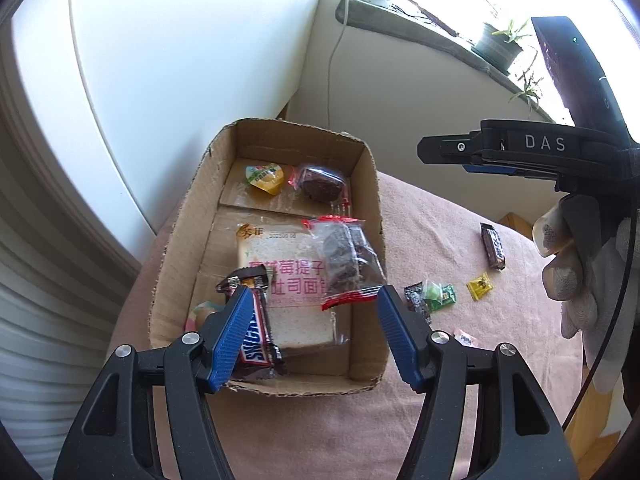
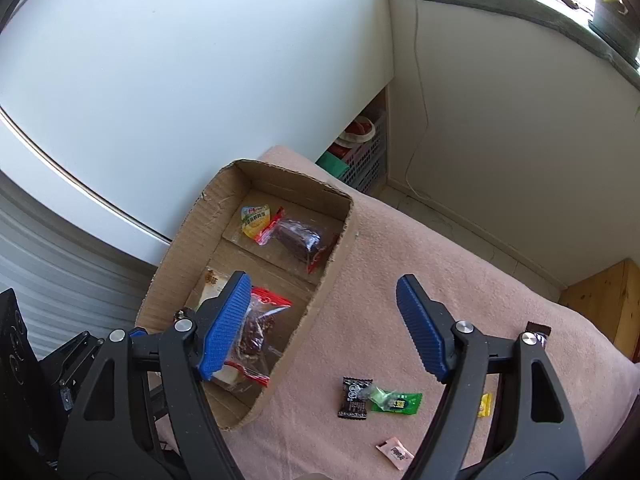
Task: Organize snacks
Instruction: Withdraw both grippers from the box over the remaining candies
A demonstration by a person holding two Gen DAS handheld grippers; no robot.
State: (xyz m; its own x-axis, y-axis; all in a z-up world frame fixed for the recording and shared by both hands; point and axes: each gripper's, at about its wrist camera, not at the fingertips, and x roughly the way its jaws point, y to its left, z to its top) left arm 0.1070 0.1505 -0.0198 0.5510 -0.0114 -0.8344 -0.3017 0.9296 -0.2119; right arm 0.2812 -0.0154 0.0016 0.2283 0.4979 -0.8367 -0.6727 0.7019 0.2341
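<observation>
Snacks: several already in the cardboard box [image 1: 172, 248], small candies [image 2: 394, 400] loose on the pink blanket [image 2: 460, 280] right of it; left gripper [image 1: 312, 332] and right gripper [image 2: 324, 328] both wide, empty; thin wrappers may slip the pads.
</observation>
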